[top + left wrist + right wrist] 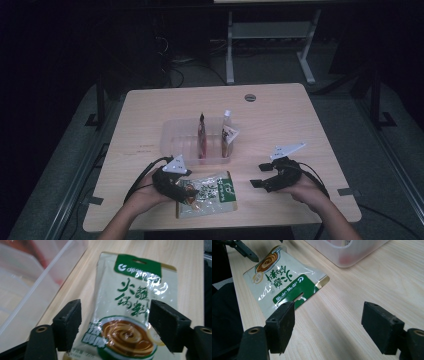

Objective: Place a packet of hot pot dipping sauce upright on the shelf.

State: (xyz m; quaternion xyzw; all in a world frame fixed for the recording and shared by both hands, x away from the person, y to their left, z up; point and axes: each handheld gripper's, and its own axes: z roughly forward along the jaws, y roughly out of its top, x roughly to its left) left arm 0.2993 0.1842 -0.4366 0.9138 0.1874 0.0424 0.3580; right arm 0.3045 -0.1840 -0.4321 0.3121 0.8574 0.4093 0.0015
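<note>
Near the front edge of the wooden surface (pixel 280 107) lies a flat snack pouch (pixel 207 192) with a green header, just in front of the clear plastic bin (pixel 172 131) that holds two upright packets. The left gripper (pixel 184 191) hovers over the pouch's left end, jaws spread wide with the pouch between them but not pinched. The right gripper (pixel 255 183) waits apart to the right, jaws open and empty. A good pick would probably take one thin edge squarely, low to the wood, before lifting toward the bin.

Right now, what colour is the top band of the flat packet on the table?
Green with white writing, on the packet; the left gripper view shows it best.
</note>
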